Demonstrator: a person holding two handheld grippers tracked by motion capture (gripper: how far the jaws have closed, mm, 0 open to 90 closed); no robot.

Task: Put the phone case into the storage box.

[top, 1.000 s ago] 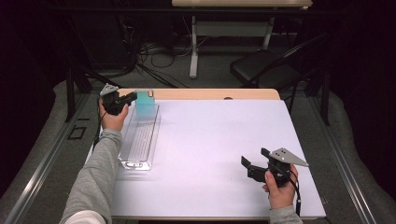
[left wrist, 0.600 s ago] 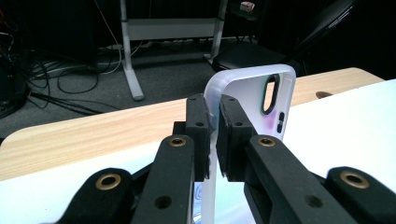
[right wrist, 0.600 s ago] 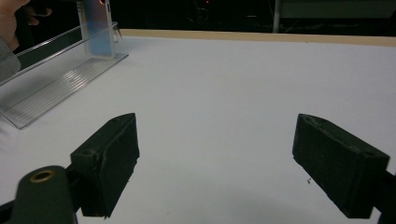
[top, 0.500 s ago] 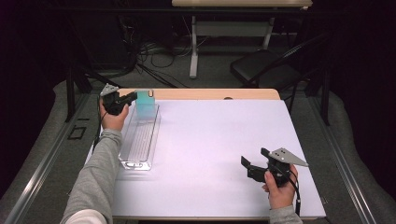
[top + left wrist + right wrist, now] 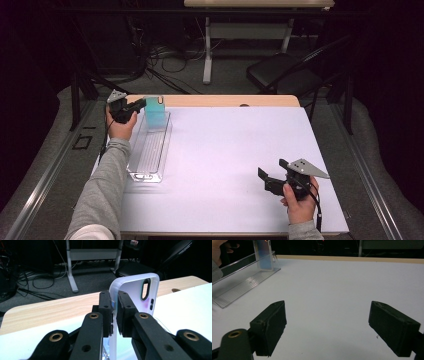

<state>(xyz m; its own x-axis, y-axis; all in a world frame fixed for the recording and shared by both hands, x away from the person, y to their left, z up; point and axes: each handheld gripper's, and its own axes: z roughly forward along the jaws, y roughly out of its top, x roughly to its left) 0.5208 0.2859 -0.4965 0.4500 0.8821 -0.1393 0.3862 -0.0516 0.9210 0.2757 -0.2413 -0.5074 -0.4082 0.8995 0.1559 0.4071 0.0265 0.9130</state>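
Nothing has shifted since a second ago: your left gripper (image 5: 114,312) stays clamped on the edge of the translucent phone case (image 5: 136,293), holding it upright at the far end of the clear tray (image 5: 150,150). Out at the near right, your right gripper (image 5: 272,176) hovers over the white table (image 5: 225,145), jaws spread wide with nothing between them.

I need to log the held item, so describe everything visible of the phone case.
The phone case is translucent frosted white, tinted teal in the high view, seemingly soft plastic, with an oval camera cutout and small side slots. It stands upright at the far end of the clear tray. The left gripper is shut on its edge.
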